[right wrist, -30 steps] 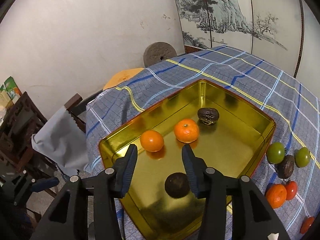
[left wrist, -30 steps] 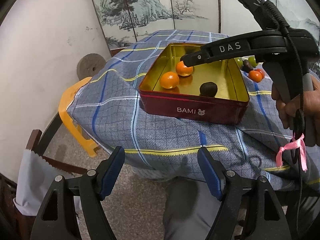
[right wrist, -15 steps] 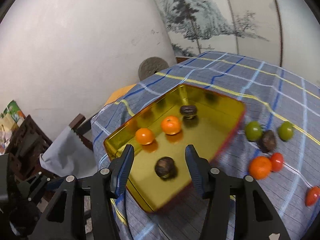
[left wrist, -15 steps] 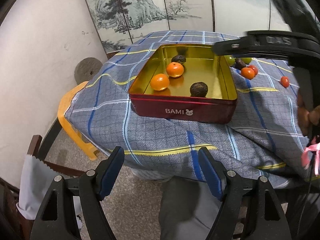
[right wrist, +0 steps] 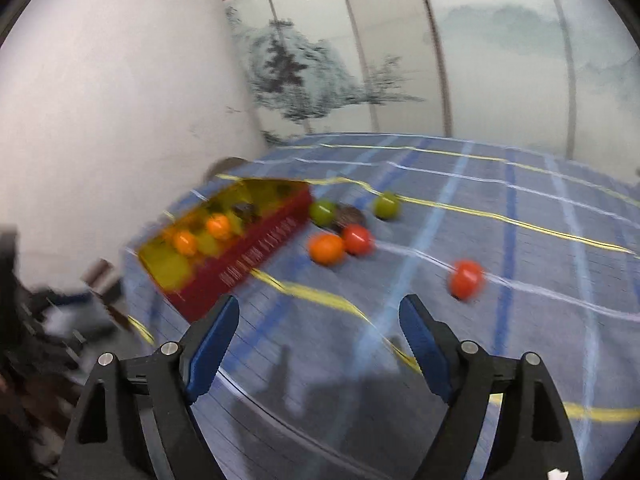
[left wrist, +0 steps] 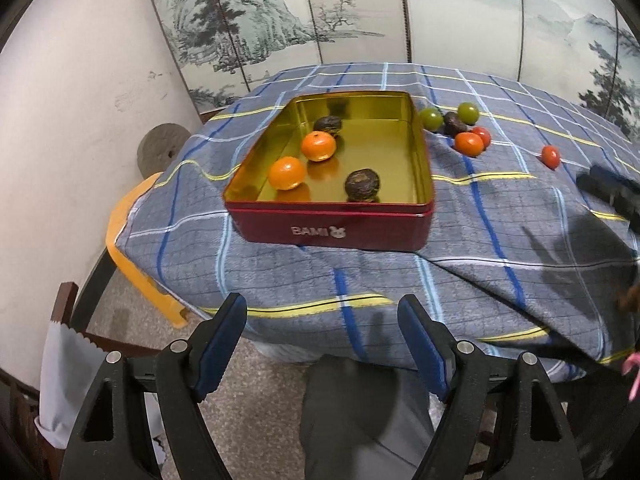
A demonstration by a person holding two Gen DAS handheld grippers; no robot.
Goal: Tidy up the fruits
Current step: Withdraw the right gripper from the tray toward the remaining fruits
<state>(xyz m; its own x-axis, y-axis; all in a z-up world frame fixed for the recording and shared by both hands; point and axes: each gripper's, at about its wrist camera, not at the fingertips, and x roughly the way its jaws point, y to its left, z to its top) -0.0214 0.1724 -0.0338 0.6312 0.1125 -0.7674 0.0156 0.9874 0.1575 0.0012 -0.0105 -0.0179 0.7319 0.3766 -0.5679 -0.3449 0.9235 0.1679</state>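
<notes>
A red tin with a gold inside [left wrist: 332, 230] [right wrist: 244, 264] sits on the checked cloth. It holds two oranges [left wrist: 318, 145] [left wrist: 287, 173] and two dark wrinkled fruits [left wrist: 362, 184] [left wrist: 328, 125]. Right of the tin lie two green fruits [left wrist: 431, 117] [left wrist: 468, 112], a dark fruit [left wrist: 454, 122], an orange [left wrist: 468, 143] [right wrist: 327, 249], a red tomato [left wrist: 481, 135] [right wrist: 357, 239] and a lone tomato [left wrist: 550, 156] [right wrist: 465, 279]. My left gripper [left wrist: 322, 314] is open and empty, off the table's front edge. My right gripper [right wrist: 320, 318] is open and empty, low over the cloth right of the tin; its view is blurred.
The table [left wrist: 500, 240] is covered by a blue-grey checked cloth. An orange plastic stool [left wrist: 132, 256] stands at its left, with a round stone [left wrist: 160, 148] against the wall. A painted folding screen [left wrist: 360, 12] stands behind. A person's leg [left wrist: 360, 420] is below the front edge.
My right gripper has left the tin and swung right and down, toward the loose fruits on the cloth. My left gripper has stayed open by the front edge.
</notes>
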